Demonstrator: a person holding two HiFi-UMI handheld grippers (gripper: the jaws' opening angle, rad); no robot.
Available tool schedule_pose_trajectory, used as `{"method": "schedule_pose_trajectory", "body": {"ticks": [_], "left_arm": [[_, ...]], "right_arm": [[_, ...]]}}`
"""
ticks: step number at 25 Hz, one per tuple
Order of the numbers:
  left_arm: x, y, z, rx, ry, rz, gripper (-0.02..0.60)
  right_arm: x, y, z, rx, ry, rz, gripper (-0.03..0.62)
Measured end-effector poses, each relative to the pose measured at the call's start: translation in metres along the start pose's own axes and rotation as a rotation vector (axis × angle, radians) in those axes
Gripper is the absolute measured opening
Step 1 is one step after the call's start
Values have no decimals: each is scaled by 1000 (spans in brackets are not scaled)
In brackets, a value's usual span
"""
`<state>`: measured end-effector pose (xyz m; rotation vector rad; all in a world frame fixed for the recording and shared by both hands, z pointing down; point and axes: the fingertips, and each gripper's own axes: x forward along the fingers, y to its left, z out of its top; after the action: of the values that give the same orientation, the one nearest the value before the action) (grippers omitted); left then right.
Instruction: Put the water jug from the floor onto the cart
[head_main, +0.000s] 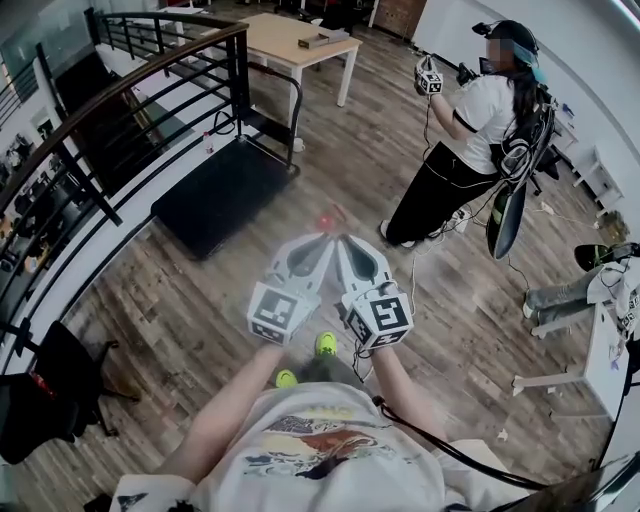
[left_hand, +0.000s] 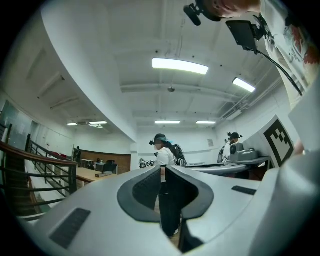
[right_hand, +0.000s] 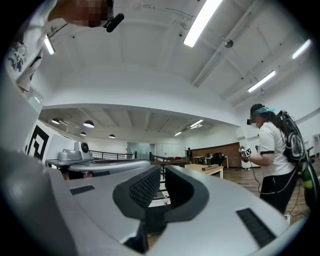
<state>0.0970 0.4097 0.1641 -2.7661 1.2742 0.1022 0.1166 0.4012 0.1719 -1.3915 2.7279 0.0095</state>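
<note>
**Head view.** The left gripper (head_main: 318, 246) and the right gripper (head_main: 346, 246) are held side by side at the centre, with their tips almost touching each other. Both are closed and carry nothing. The black platform cart (head_main: 220, 195) stands at 10 o'clock from them, near the railing (head_main: 130, 85), and its deck is bare. The water jug is not visible anywhere on the floor here. There is only a small red blur (head_main: 329, 218) just past the tips, and I cannot tell what it is. A second person (head_main: 470, 140) stands at 1 o'clock and a wooden table (head_main: 290, 40) at 12 o'clock.

**Left gripper view.** The left gripper (left_hand: 163, 170) has its jaws together and nothing is between them. The other person (left_hand: 165, 155) appears behind the tips.

**Right gripper view.** The right gripper (right_hand: 162, 172) is closed too and empty. The table (right_hand: 207, 170) is at 3 o'clock of the tips.

I judge the step in hand to be finding the jug — the task has not really begun. To do it well, the wearer should first turn until the jug is in view. Then both grippers should open wide before they reach it, one on each side, because a jug of water is probably heavy and round. The floor behind the wearer and below the body is hidden.
</note>
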Motion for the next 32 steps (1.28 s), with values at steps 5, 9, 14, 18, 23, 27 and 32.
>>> {"method": "schedule_pose_trajectory", "body": {"ticks": [5,9,14,18,23,27,32], "left_arm": [[23,17,-10,13,11,7,14],[49,34,-16,25,23,11,14],[98,55,-20,36,25,20,14],[142,70,-25,47,27,33,14],[186,90,-26,68,15,50,14],[217,104,-33,74,11,69,14],[257,113,-47,92,22,85,14]], "right_arm": [[20,-18,-5,-8,5,5,28],[42,-39,-8,1,5,2,28],[75,-80,-9,0,7,16,28],[100,-119,-10,-5,12,31,28],[131,-158,-7,-2,-2,53,28],[153,-186,-11,-4,9,82,28],[173,-223,-20,12,15,113,28]]}}
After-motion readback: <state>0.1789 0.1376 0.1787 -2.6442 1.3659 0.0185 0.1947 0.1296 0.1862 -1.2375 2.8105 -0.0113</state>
